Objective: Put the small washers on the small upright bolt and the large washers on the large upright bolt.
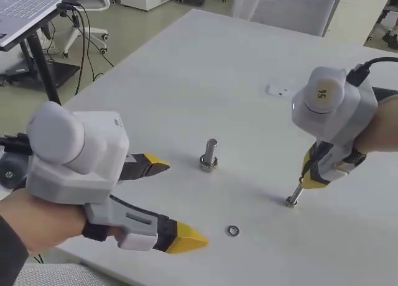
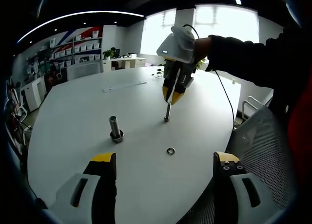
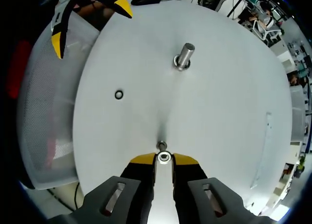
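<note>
My left hand holds the left gripper low at the near edge of the surface, pointing in across it and roughly level. Its yellow-tipped jaws are spread wide and released, with nothing between them. Just beyond those tips a loose washer lies flat on the surface, close to the near edge and touching neither jaw. Farther in, toward the middle, the large bolt stands upright with a wider ring around its foot; whether that ring is a washer or the bolt's own head I cannot tell. To the right of it and well apart, the small bolt stands on the surface, leaning a little in the head view. My right hand carries the right gripper above it, tipped steeply downward so the jaws point at the bolt's top. In the right gripper view the jaws are clenched to a narrow gap on a small washer, which sits right at the top of the small bolt; I cannot tell whether it is over the thread. Beyond, toward the far edge, a white tag lies flat on the surface, and off the left edge a laptop rests on a stand.
</note>
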A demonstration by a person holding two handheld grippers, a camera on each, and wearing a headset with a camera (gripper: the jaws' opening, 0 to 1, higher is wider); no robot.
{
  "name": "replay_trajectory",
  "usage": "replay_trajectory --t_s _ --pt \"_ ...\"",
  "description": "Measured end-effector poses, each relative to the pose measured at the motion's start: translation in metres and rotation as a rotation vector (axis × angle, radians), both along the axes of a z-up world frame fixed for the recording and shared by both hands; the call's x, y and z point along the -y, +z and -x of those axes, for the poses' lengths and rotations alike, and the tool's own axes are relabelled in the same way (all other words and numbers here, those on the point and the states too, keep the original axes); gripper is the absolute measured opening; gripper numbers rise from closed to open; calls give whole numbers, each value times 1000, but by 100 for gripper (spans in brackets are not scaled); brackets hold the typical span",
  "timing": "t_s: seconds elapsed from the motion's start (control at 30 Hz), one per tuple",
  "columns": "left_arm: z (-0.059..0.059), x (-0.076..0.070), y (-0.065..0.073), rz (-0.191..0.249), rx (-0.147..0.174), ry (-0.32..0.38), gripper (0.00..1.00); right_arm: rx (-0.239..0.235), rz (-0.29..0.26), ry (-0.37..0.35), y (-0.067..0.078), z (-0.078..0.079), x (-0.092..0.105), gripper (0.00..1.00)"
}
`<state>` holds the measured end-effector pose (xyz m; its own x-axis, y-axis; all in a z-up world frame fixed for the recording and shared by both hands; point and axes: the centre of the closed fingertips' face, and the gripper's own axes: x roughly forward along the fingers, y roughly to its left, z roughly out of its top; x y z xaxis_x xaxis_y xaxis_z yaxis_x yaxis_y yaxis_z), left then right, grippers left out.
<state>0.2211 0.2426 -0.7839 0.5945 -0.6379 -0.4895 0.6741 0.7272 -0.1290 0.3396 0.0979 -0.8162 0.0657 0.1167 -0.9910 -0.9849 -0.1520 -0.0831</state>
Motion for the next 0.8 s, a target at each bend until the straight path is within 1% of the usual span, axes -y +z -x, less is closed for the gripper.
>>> replay_trajectory --t_s 0.43,0.53,0.8 --pt "-1 -1 0 -2 -5 3 81 -18 13 -1 -8 -1 1 13" --pt "-2 -1 0 -1 -5 5 81 -26 17 -3 -13 -3 0 13" --pt "-2 -2 -1 -5 -10 4 81 -46 19 -12 -25 -2 1 13"
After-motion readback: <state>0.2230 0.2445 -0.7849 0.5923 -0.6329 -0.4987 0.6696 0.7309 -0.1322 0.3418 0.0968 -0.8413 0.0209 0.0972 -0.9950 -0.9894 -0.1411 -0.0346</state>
